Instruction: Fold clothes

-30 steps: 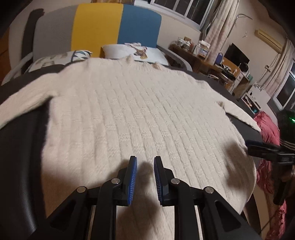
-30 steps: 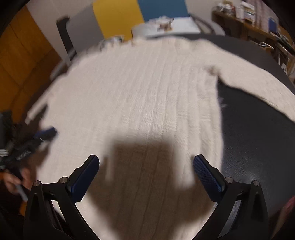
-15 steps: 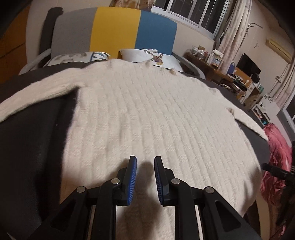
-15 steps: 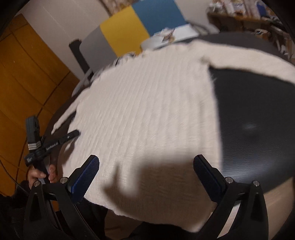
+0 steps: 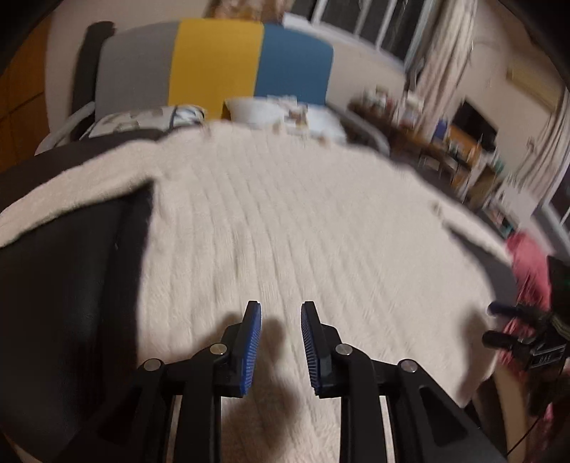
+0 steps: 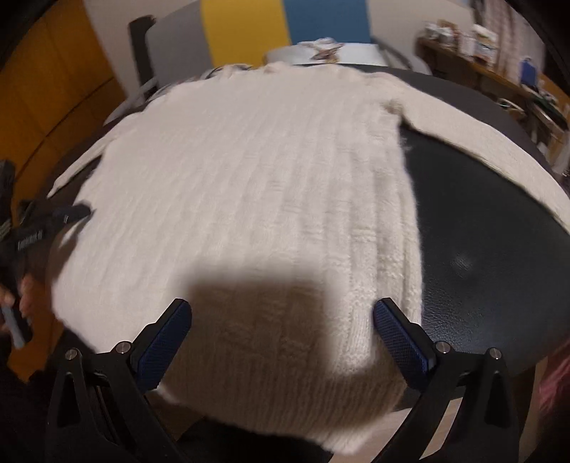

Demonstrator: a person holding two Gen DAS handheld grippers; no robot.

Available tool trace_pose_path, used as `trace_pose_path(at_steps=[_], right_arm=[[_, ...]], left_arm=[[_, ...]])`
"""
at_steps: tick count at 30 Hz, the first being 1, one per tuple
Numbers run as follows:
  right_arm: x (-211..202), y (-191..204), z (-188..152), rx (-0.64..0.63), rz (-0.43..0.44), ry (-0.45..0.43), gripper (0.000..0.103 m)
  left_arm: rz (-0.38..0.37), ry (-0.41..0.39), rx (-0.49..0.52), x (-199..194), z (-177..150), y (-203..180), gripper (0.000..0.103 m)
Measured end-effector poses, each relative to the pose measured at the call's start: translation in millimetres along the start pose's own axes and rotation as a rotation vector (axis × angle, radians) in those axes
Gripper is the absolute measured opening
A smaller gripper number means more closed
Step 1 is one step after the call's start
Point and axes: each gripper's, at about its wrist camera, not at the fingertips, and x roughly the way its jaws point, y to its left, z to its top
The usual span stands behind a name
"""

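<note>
With sweater flat, both grippers (left narrowly apart, right wide, both empty) should pinch the hem evenly.

A grey, yellow and blue panelled headboard is seen at upper centre; pale curtains and dark windows are set upper right, orange wooden panelling upper left.

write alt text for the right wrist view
A cream knit sweater lies spread flat on a dark round table, its hem hanging over the near edge. The open right claw hovers above the hem; a striped chair stands behind.
</note>
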Motion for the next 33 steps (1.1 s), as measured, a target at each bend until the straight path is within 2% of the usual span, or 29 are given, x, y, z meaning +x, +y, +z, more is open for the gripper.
trace_pose_path(at_steps=[3, 4, 5, 7, 8, 10, 12, 15, 16, 18, 19, 22, 24, 26, 27, 30, 33], right_arm=[[-8.8, 12.6, 30.6, -0.033, 0.05, -0.112, 0.103], [-3.4, 19.3, 43.0, -0.057, 0.057, -0.129, 0.103], [3.5, 26.3, 55.0, -0.083, 0.058, -0.139, 0.103], [28.6, 37.3, 73.4, -0.13, -0.037, -0.129, 0.103], [46.1, 39.9, 80.9, -0.142, -0.118, -0.106, 0.103], [85.6, 36.7, 84.8, -0.14, -0.24, 0.013, 0.103], [90.0, 19.7, 81.6, -0.028, -0.161, -0.024, 0.103], [87.6, 18.0, 88.2, -0.052, -0.155, -0.012, 0.103], [83.9, 18.6, 94.3, -0.047, -0.145, -0.032, 0.103], [78.5, 23.0, 114.9, -0.032, -0.086, -0.081, 0.103], [80.3, 26.4, 124.9, -0.039, -0.085, -0.092, 0.103], [101.1, 40.6, 150.5, -0.123, -0.14, -0.092, 0.103], [117.0, 38.8, 148.6, -0.152, -0.178, -0.038, 0.103], [132.3, 35.6, 144.6, -0.176, -0.214, 0.019, 0.103], [132.0, 27.6, 142.9, -0.141, -0.181, 0.007, 0.103], [123.8, 18.6, 142.6, -0.112, -0.154, -0.01, 0.103], [112.9, 50.7, 137.2, -0.194, -0.099, -0.029, 0.103]], left_arm=[[0.039, 0.051, -0.006, 19.1, 4.0, 9.6, 0.023], [0.04, 0.075, -0.026, 27.7, 3.5, 14.0, 0.023], [0.037, 0.065, -0.032, 28.9, 1.8, 15.4, 0.023], [0.037, 0.039, -0.022, 27.9, -2.6, 14.7, 0.023], [0.036, 0.035, -0.013, 26.7, -4.0, 14.2, 0.023], [0.023, 0.038, -0.015, 24.5, -3.0, 15.2, 0.023], [-0.01, 0.036, -0.048, 24.0, 11.9, 20.5, 0.023], [-0.025, -0.011, -0.062, 24.6, 41.2, 22.4, 0.024], [-0.028, -0.011, -0.055, 30.4, 54.8, 20.9, 0.025], [0.037, 0.028, -0.052, 52.5, 74.3, 21.3, 0.025], [0.059, 0.054, -0.048, 61.2, 77.1, 22.1, 0.025], [0.12, 0.103, -0.054, 77.9, 68.4, 32.3, 0.025], [0.106, 0.068, -0.031, 72.7, 59.0, 36.3, 0.025], [0.09, 0.07, -0.001, 69.5, 57.8, 38.8, 0.026], [0.081, 0.072, 0.014, 68.1, 57.4, 40.0, 0.025], [-0.017, 0.083, -0.027, 53.9, 64.1, 53.8, 0.025], [-0.106, 0.072, -0.029, 31.6, 63.2, 61.1, 0.025]])
